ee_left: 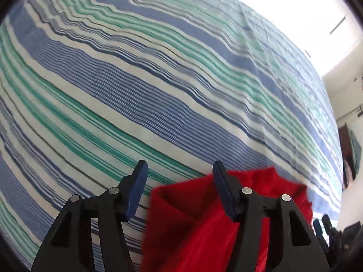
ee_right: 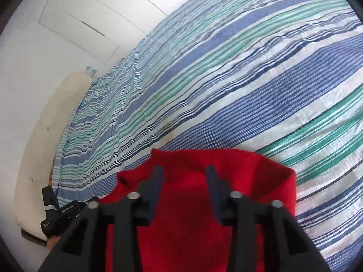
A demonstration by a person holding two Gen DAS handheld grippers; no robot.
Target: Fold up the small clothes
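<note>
Jaws of left gripper [ee_left: 179, 165] and right gripper [ee_right: 183, 170] stand apart, empty, over the red cloth [ee_right: 204, 204] near the bed [ee_left: 158, 90] edge; we should smooth it flat before creasing.

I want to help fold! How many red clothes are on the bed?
1. The red cloth lies on the striped bed, at the near edge under both pairs of open fingers. More could lie outside these views.

The garment [ee_right: 199, 204] lies on the bedspread [ee_right: 226, 90], beneath both open tongs.
</note>
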